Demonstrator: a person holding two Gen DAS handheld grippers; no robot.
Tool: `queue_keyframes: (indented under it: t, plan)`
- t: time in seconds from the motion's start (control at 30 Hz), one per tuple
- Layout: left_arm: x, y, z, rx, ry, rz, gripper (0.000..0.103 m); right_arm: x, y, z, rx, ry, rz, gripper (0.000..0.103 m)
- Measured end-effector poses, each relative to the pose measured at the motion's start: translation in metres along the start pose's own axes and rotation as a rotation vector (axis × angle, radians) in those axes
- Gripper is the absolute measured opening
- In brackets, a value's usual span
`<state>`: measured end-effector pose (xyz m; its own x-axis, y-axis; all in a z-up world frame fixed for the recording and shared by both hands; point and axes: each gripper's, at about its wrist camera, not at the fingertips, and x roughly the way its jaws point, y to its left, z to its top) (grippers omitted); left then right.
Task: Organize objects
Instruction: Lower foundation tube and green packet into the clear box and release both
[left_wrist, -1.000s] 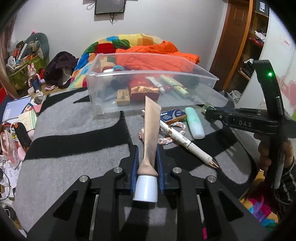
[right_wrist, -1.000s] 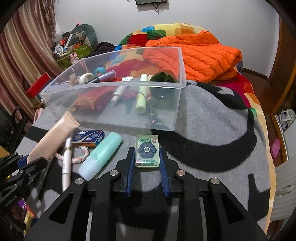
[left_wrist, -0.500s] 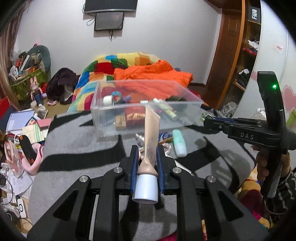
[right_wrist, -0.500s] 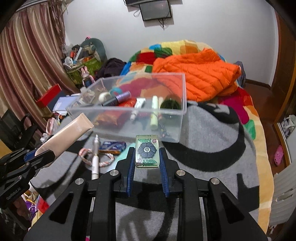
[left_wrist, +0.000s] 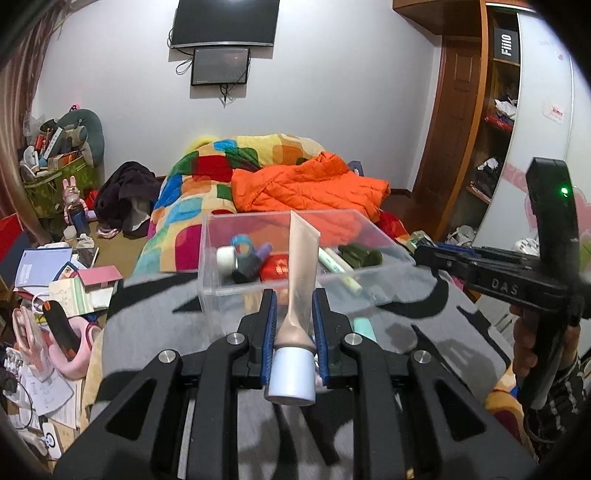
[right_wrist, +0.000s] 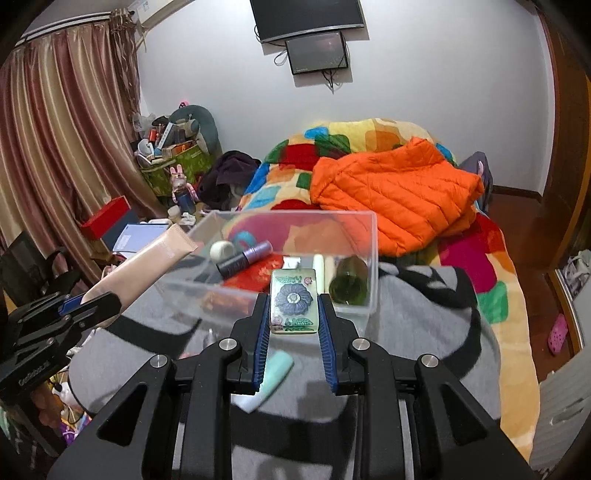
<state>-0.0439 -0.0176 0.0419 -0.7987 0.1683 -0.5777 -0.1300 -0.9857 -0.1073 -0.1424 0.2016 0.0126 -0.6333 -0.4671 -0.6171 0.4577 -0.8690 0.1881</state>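
My left gripper (left_wrist: 293, 306) is shut on a beige cosmetic tube (left_wrist: 301, 273) with a white cap, held in the air before the clear plastic bin (left_wrist: 229, 291). The same tube (right_wrist: 147, 262) and left gripper (right_wrist: 92, 306) show at the left of the right wrist view. My right gripper (right_wrist: 293, 310) is shut on a pale green flat case (right_wrist: 293, 301) with a blue flower on it, held just in front of the bin (right_wrist: 371, 258). The bin holds a tape roll, a purple tube, a red packet, a pale stick and a dark green bottle.
A mint green tube (right_wrist: 269, 376) lies on the grey and black blanket (right_wrist: 424, 332) below the right gripper. An orange jacket (right_wrist: 395, 199) and a colourful quilt lie beyond the bin. Clutter covers the floor at the left (left_wrist: 48, 280). A person's hand (left_wrist: 532, 354) holds the right gripper.
Both grippers have risen with their objects, so the bin and blanket look smaller and lower. The pen, blue box and braided ring on the blanket have dropped out of sight behind the grippers.
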Motion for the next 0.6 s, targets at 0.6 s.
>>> queue_keyframes:
  t: [0.6]
  plan:
    - [0.095, 0.03, 0.039, -0.064, 0.142, -0.058, 0.019, 0.074, -0.001, 0.03, -0.003, 0.101, 0.027, 0.022]
